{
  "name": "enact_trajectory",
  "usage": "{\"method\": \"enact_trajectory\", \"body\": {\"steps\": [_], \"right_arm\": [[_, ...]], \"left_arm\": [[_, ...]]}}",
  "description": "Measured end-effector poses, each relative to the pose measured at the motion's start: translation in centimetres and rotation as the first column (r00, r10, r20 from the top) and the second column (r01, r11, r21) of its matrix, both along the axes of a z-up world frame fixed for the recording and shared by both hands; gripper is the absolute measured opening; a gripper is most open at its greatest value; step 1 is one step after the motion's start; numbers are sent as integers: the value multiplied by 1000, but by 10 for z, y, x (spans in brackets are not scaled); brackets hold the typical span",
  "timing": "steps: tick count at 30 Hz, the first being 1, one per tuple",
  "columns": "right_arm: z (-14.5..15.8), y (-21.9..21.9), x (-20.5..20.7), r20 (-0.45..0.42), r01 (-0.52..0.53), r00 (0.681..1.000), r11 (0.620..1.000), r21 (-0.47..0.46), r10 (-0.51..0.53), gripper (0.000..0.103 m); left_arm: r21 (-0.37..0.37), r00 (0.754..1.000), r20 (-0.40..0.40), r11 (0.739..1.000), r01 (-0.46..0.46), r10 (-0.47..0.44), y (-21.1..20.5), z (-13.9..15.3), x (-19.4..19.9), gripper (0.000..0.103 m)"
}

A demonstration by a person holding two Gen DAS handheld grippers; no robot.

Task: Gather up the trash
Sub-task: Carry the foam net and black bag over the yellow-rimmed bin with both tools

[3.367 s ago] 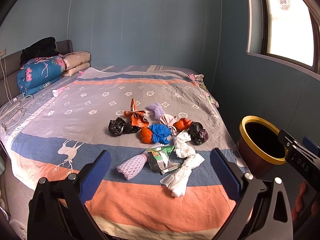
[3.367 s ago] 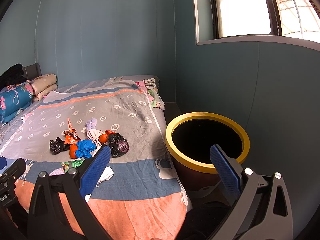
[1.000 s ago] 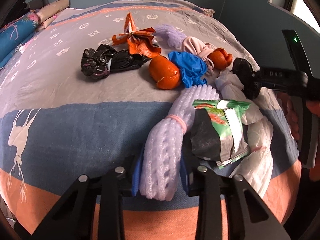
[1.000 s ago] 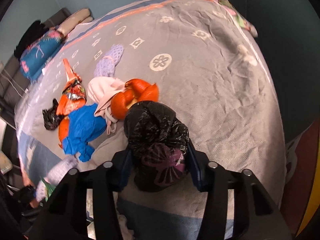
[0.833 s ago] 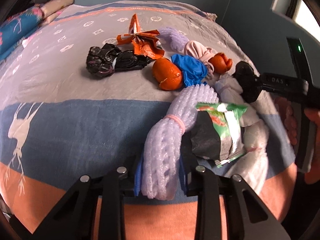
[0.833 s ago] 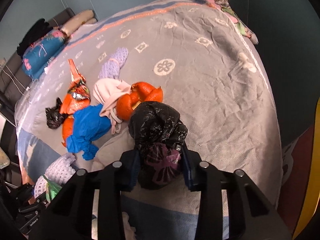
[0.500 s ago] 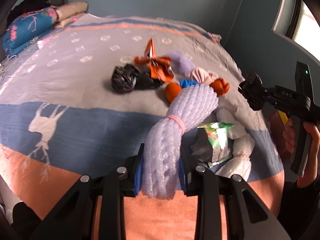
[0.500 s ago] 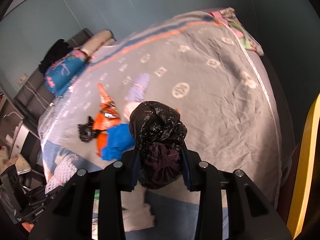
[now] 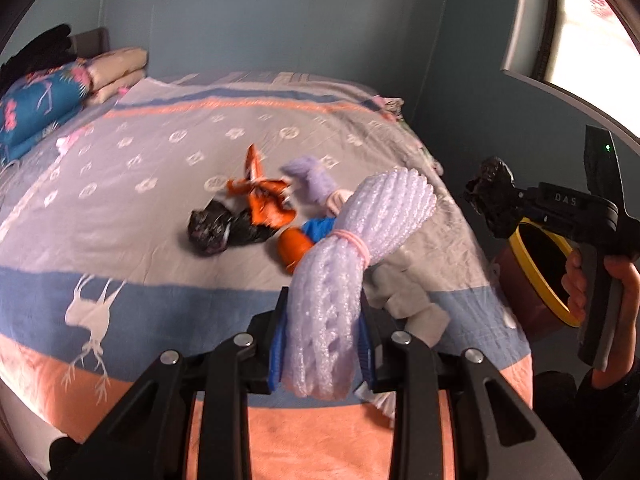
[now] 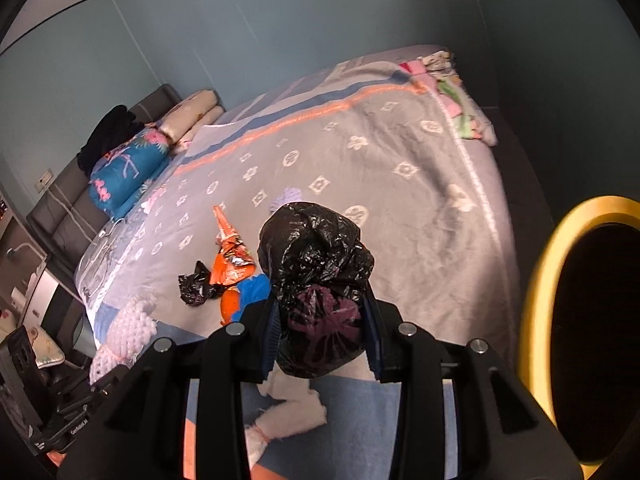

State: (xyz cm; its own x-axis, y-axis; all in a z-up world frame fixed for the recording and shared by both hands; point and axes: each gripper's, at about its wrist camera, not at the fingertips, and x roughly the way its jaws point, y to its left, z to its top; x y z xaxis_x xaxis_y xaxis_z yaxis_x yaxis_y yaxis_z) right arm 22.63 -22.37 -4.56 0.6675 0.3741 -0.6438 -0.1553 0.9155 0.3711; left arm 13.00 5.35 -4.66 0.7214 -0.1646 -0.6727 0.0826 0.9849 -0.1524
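My left gripper (image 9: 322, 344) is shut on a pale purple foam net bundle (image 9: 352, 264) tied with a pink band and holds it above the bed. My right gripper (image 10: 320, 338) is shut on a knotted black plastic bag (image 10: 316, 280), lifted off the bed; it also shows in the left wrist view (image 9: 492, 196). A bin with a yellow rim (image 10: 536, 304) stands beside the bed on the right, also visible in the left wrist view (image 9: 540, 288). An orange wrapper (image 9: 260, 196), a small black bag (image 9: 216, 232), an orange peel (image 9: 294, 246), blue plastic (image 9: 318, 228) and white tissue (image 9: 404, 300) lie on the bed.
The bed has a grey, blue and orange patterned blanket (image 9: 120, 184). Folded quilts and pillows (image 9: 44, 100) sit at the headboard end. A blue-grey wall and a window (image 9: 580, 40) are on the right. Crumpled cloth (image 10: 460, 100) hangs at the bed's far corner.
Both grippers closed on their items and lifted them off the bed. The right gripper has swung toward the yellow-rimmed bin with the black bag. The left gripper has risen with the foam net.
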Motion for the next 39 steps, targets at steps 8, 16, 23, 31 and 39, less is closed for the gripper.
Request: {"method": "enact_trajectory", "body": {"steps": [8,16,23,31,39], "right_arm": [[32,-60,-37,2,91,996,996,-25,-91,34],[57,-115,-66,33,200,980,979,-49,-198,35],[66,-160,-78,34,293,956,955,-42,-291,35],[63,-210,-77,29,390,921,921,-4,-389,35],[55,-259,-69,-2,475,880,879,45,-475,35]], "left_arm": [[-38,995,12,995,95,-94,-37,10,14,28],[-25,978,11,978,206,-206,-90,13,28,28],[-30,955,10,955,296,-296,-143,18,43,28],[-36,914,-5,914,405,-405,-211,13,62,28],[-65,872,-55,873,483,-487,-280,-4,86,28]]}}
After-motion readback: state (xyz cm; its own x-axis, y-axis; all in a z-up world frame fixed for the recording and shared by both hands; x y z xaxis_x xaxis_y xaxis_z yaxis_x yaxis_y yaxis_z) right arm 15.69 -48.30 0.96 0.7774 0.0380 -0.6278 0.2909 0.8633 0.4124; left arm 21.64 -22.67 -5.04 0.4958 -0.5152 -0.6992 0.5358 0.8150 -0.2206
